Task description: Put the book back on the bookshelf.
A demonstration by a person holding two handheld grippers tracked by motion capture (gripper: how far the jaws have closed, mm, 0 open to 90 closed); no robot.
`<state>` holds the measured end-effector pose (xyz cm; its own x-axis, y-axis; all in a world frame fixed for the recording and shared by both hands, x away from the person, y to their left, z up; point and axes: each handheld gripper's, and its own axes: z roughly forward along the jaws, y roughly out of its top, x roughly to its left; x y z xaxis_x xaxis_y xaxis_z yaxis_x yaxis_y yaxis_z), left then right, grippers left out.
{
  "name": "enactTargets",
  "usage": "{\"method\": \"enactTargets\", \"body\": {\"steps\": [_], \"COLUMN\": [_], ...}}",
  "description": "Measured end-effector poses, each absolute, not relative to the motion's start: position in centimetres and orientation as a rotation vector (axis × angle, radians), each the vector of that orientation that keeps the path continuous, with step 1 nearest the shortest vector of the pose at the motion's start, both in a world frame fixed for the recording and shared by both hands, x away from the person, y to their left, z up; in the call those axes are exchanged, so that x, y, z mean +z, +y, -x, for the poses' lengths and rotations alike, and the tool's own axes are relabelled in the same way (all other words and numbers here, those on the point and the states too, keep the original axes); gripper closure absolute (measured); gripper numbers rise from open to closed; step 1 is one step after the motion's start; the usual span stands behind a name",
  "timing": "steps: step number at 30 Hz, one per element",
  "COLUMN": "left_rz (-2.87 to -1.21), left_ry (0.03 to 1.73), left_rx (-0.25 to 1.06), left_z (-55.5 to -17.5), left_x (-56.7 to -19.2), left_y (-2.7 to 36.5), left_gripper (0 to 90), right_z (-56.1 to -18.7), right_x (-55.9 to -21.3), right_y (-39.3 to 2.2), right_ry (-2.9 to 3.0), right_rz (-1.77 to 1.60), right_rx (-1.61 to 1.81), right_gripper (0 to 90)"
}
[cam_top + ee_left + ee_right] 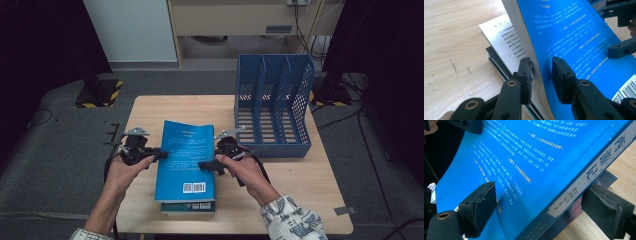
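Note:
A blue paperback point(185, 155) lies on top of a darker book point(187, 206) near the front of the wooden table point(300, 200). My left gripper point(161, 155) comes in from the book's left, open edge. In the left gripper view it point(541, 72) is shut on the cover and a block of pages, raised off a white printed page point(499, 37). My right gripper point(202, 165) is at the spine side. There its jaws point(539, 205) stand wide, one pad on the blue cover point(524, 157), the other under the spine, pressing the book point(564, 202).
A blue perforated file rack point(272, 100) with three slots stands at the back right of the table, just beyond my right hand. Bare wood lies to the left of the books point(454, 50) and along the right front.

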<state>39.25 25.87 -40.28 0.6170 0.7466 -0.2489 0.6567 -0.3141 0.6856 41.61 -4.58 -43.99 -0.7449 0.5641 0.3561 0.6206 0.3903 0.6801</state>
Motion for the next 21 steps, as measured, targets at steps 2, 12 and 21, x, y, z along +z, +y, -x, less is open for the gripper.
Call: {"method": "enactTargets", "body": {"steps": [2, 12, 21], "left_rz": [-2.052, -2.09, -2.09], "left_ry": [1.102, 1.096, 1.095], "left_rx": [0.143, 0.144, 0.144], "left_z": [-39.3, -39.8, -39.9], "left_x": [-40.3, -40.7, -41.0], "left_y": [25.8, 25.2, 25.0], "left_gripper": [69.2, 69.2, 69.2], "right_z": [-41.7, -42.3, -42.7], "right_x": [-44.2, -45.6, -46.4], "right_y": [-4.6, -5.0, -5.1], "right_ry": [-2.559, -2.483, -2.44], "right_rz": [1.096, 1.128, 1.134], "right_rx": [-1.295, -1.272, -1.25], "right_gripper": [13.1, 12.4, 11.0]}}
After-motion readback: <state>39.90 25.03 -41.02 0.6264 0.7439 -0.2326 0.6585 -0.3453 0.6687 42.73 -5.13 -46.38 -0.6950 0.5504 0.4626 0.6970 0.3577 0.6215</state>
